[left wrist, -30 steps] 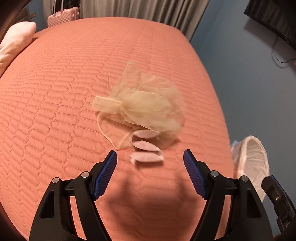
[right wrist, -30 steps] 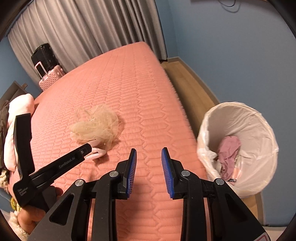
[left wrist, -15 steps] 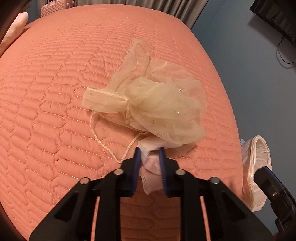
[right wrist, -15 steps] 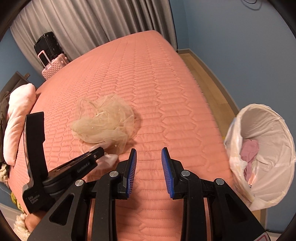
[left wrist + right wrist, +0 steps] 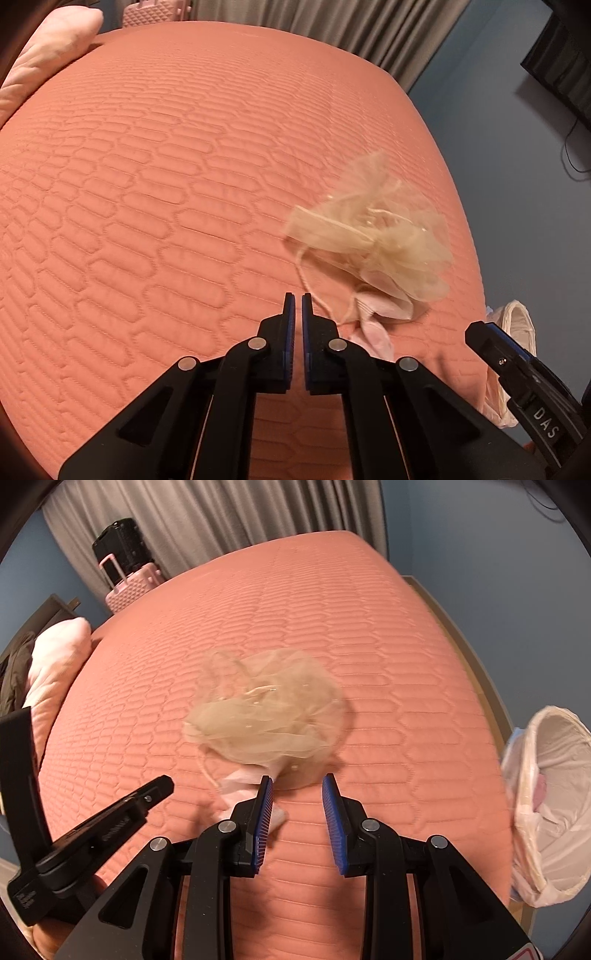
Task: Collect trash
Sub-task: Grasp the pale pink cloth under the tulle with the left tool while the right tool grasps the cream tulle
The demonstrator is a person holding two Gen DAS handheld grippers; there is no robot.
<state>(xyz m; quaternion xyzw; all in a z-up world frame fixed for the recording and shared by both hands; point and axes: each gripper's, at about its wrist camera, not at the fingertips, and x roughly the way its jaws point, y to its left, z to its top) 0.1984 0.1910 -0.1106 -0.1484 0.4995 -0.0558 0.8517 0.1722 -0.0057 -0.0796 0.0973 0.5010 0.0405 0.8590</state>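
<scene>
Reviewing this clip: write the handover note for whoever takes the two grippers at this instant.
Left gripper: shut, nothing visible between its fingers.
Right gripper: open, empty, pointing at the near edge of the pile.
Trash: a beige mesh bag with a drawstring lies on the orange bedspread; crumpled pink tissues lie against its near edge, partly under it.
Bin: the lined trash bin stands on the floor off the bed's right side and already holds something pink.
Done: some trash binned.
Left: grasp the tissues and mesh bag, carry them to the bin.

Crumpled beige tulle [image 5: 376, 236] lies atop pink tissues [image 5: 373, 317].
</scene>
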